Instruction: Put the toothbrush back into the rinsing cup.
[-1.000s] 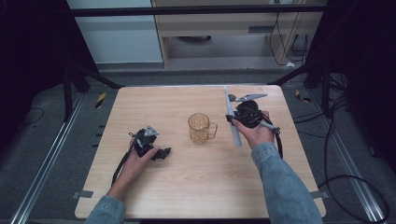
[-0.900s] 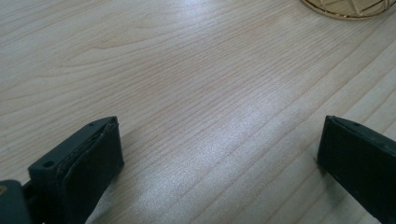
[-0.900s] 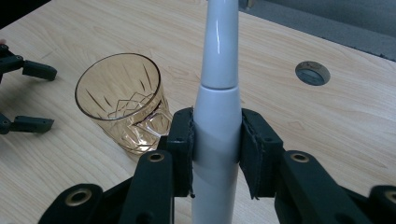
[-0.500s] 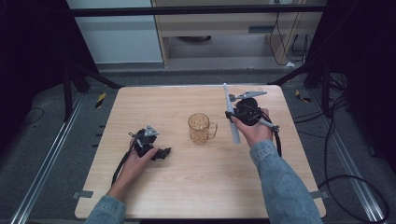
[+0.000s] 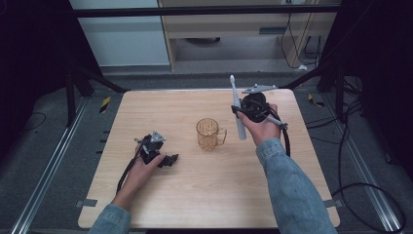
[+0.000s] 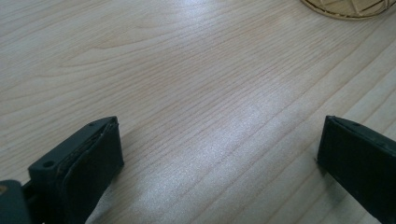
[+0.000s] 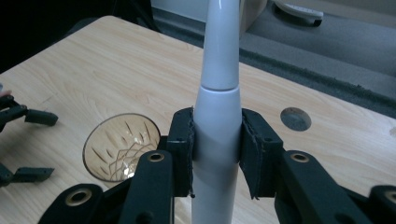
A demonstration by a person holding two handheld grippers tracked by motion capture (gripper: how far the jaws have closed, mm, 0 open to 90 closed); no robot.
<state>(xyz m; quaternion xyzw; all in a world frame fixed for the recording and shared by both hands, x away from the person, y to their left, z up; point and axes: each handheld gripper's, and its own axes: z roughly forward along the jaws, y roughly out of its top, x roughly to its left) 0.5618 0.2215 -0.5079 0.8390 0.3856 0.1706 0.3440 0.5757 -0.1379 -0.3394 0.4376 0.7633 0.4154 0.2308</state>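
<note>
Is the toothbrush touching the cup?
Apart. The high view shows the electric toothbrush held up in the right gripper, with bare table between it and the amber glass mug.

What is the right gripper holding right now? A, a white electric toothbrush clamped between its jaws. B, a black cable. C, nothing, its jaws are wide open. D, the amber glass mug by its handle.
A: in the right gripper view the right gripper has both pads pressed on the body of the white electric toothbrush, while the amber glass mug stands free on the table.
</note>
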